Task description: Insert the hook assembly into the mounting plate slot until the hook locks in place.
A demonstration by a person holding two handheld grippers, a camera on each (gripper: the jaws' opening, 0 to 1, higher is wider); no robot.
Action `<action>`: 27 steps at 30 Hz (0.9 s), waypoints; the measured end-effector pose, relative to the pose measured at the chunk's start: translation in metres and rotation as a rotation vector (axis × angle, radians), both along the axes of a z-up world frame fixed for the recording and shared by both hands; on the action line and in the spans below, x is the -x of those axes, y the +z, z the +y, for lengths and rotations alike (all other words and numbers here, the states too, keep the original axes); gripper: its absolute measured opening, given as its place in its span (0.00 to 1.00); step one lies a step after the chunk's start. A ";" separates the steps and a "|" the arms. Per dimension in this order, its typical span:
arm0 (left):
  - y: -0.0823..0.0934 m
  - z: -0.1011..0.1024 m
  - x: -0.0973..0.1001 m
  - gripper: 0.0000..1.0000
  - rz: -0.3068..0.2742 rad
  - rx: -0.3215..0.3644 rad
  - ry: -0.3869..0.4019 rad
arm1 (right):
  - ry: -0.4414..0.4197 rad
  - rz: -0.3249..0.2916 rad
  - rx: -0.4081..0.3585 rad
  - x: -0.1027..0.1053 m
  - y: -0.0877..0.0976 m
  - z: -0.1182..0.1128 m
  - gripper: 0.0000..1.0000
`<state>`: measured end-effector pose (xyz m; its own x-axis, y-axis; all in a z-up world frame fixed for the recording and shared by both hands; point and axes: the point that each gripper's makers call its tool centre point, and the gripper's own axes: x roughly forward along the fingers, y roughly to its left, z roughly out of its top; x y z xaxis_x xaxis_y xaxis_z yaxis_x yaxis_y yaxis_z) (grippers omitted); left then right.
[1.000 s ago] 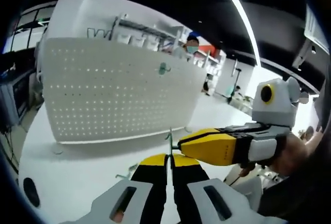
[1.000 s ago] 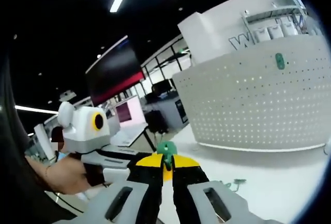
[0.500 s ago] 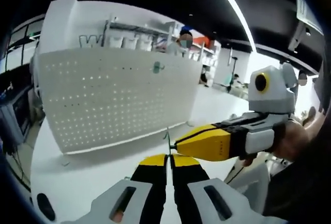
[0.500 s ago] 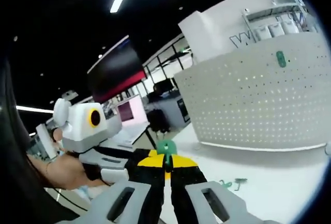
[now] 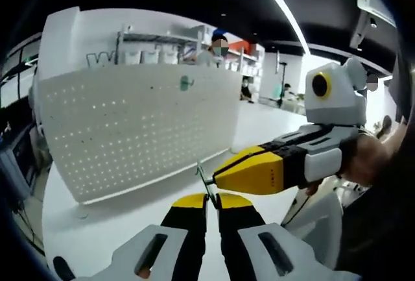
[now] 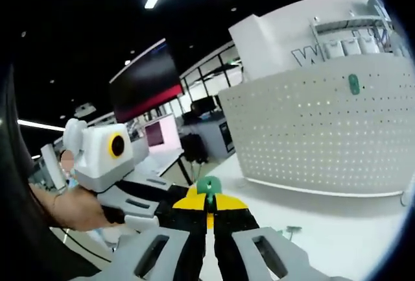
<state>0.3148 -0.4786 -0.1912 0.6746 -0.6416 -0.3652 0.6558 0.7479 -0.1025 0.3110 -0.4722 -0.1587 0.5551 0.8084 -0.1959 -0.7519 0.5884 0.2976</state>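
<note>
The white pegboard [image 5: 139, 128] stands upright on the white desk [image 5: 97, 229], and everything else is placed from it. A small green hook [image 5: 187, 84] is already fixed near the pegboard's top edge; in the right gripper view the same pegboard [image 6: 324, 132] carries that green hook [image 6: 353, 84] high on its right part. In front of the pegboard, well apart from it, the left hand-held gripper [image 5: 209, 198] has its yellow-tipped jaws closed together on a thin metal wire hook [image 5: 205, 178] that rises from between the tips. The right hand-held gripper [image 5: 224, 176] comes in from the right in that view, held by a person's hand [image 5: 366, 164], and its yellow tip touches the wire hook just above the left one's jaws. In the right gripper view the right hand-held gripper [image 6: 207, 202] is pinched shut on a small green plastic piece [image 6: 208, 186] (it sticks up between the tips), and the left hand-held gripper [image 6: 165, 198] reaches in from the left to meet it. On the desk [image 6: 337, 229] below the pegboard lies another small green-and-wire part [image 6: 290, 230], apart from both hand-held grippers.
</note>
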 end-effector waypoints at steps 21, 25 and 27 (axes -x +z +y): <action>-0.009 0.001 0.008 0.78 0.074 0.022 0.022 | -0.059 -0.022 0.023 -0.022 0.000 -0.020 0.00; -0.015 -0.002 0.013 0.90 0.105 0.035 0.014 | -0.086 -0.033 0.022 -0.033 0.003 -0.027 0.00; -0.025 -0.007 0.019 0.96 0.144 0.033 -0.005 | -0.106 -0.046 0.026 -0.040 0.004 -0.032 0.00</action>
<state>0.2954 -0.4854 -0.2165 0.6135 -0.6581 -0.4365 0.6361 0.7394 -0.2208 0.3508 -0.5045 -0.1548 0.6461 0.7396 -0.1885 -0.6975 0.6724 0.2479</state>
